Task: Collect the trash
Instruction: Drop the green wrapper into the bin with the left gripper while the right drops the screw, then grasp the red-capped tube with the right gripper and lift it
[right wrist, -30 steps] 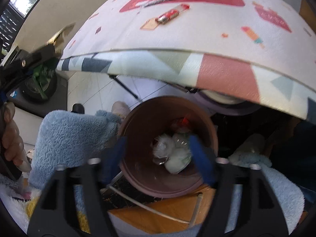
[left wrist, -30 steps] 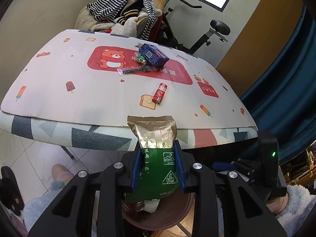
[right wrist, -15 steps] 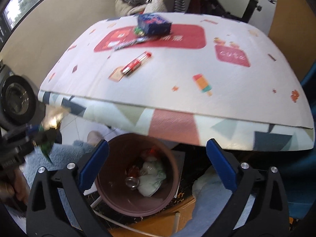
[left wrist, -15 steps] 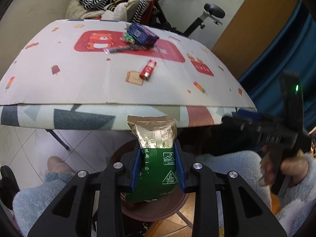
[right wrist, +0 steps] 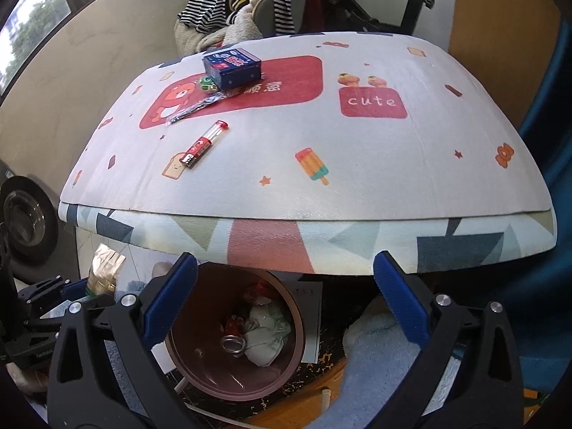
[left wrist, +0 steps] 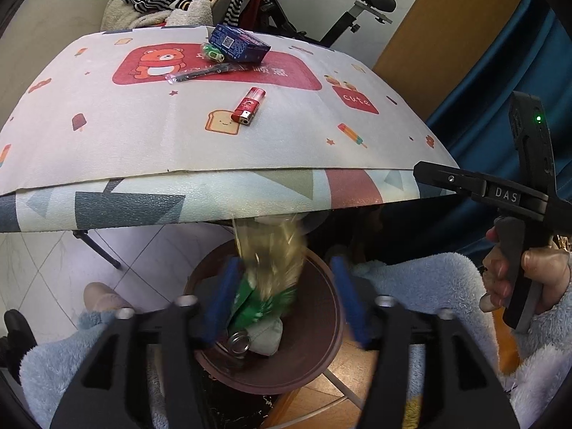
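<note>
A: Bin contents?
B: Brown bin (right wrist: 236, 336) under the table (right wrist: 286, 164) is holding a metal can (right wrist: 232, 344) and crumpled wrappers (right wrist: 266, 336).
A: Grippers?
B: Left gripper (left wrist: 284, 298) jaws are opening; the gold-green packet (left wrist: 268, 279), blurred, is sitting loose between them above the bin. Right gripper (right wrist: 282, 304) is gaping wide, holding nothing.

My left gripper (left wrist: 284, 295) is opening above the brown bin (left wrist: 318, 364), the blurred gold-and-green packet (left wrist: 271, 279) loose between its blue pads, while a red lighter (left wrist: 248, 106) lies farther off on the bench (left wrist: 143, 150).
</note>
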{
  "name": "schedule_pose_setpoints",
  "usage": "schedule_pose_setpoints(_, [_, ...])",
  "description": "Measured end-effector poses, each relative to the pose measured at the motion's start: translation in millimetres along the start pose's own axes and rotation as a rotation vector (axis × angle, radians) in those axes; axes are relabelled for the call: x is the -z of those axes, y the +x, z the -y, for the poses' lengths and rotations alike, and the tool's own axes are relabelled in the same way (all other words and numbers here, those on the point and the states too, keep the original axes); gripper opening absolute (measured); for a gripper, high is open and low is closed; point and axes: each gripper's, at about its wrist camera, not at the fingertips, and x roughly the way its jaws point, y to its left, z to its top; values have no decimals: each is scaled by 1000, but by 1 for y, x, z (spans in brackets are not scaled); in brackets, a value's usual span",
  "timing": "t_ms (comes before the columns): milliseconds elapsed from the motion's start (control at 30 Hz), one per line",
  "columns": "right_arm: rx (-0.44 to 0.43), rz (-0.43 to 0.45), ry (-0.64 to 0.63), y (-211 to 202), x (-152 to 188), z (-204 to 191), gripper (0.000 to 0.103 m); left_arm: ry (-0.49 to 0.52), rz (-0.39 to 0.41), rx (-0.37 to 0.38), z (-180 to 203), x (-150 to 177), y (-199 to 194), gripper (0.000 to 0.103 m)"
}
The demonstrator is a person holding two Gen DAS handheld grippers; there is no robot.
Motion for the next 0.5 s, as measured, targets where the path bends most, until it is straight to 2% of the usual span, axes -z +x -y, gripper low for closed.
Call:
schedule_pose_setpoints(67, [-8,-13,3,2,0,1,97,-9,5,-20,-1,-1,0,97])
schedule_pose_setpoints(300, [-13,-8,-13,7,5,-7,97,-77,-25,-102,-16,1,7,97])
schedule_pose_setpoints(500, [-44,31,-21,8,9,-11,97,-92,28,-133,-26,-2,0,97])
